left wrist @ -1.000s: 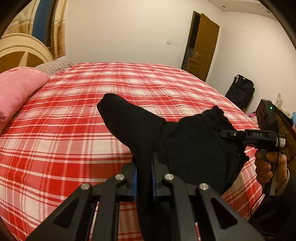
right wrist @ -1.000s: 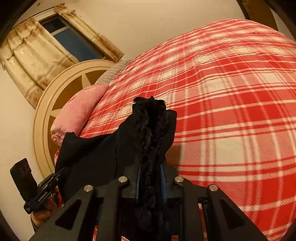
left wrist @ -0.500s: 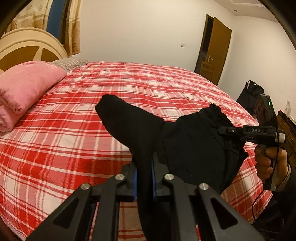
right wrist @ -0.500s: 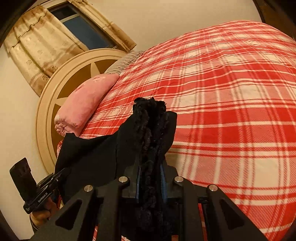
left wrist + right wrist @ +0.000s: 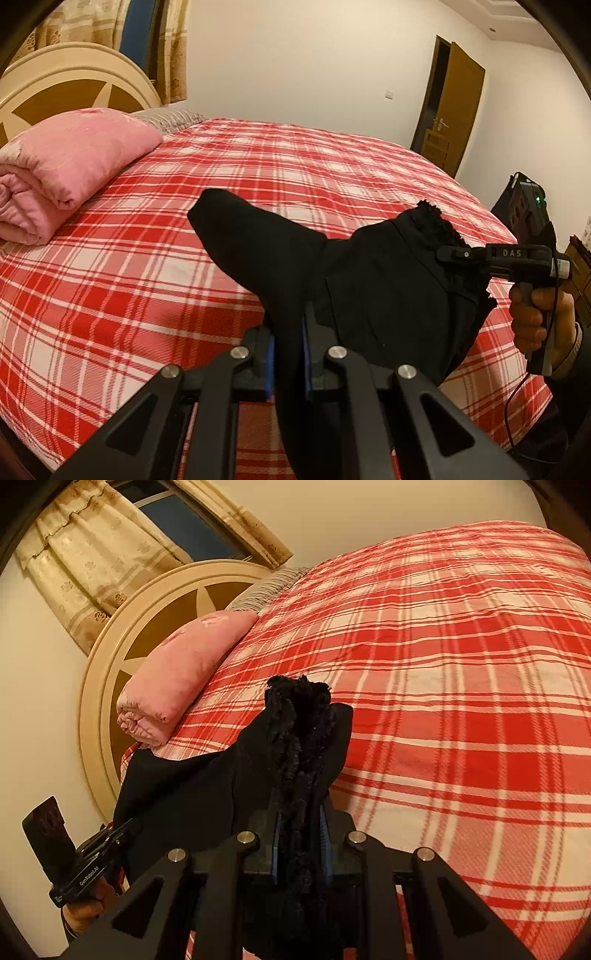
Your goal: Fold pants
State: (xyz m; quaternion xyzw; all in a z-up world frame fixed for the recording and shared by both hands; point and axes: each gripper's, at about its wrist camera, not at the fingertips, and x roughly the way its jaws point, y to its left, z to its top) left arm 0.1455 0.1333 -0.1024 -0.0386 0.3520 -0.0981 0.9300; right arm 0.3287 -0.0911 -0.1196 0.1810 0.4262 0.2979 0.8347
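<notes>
So I have the black pants (image 5: 384,288) pinched at two spots and held up over the near edge of the red plaid bed (image 5: 155,258), not laid on it. My left gripper (image 5: 287,354) is clamped on a smooth part of the cloth; my right gripper (image 5: 299,834) is clamped on a frilly, gathered edge. Between them the fabric hangs bunched and slack. I judge the folding barely started: no flat layer, no crease shows anywhere. What's left is nearly everything — spread the pants flat on the bed, well short of the pink quilt (image 5: 70,166) by the headboard (image 5: 110,686), then fold them over. How much cloth dangles below the bed edge I can't tell.
</notes>
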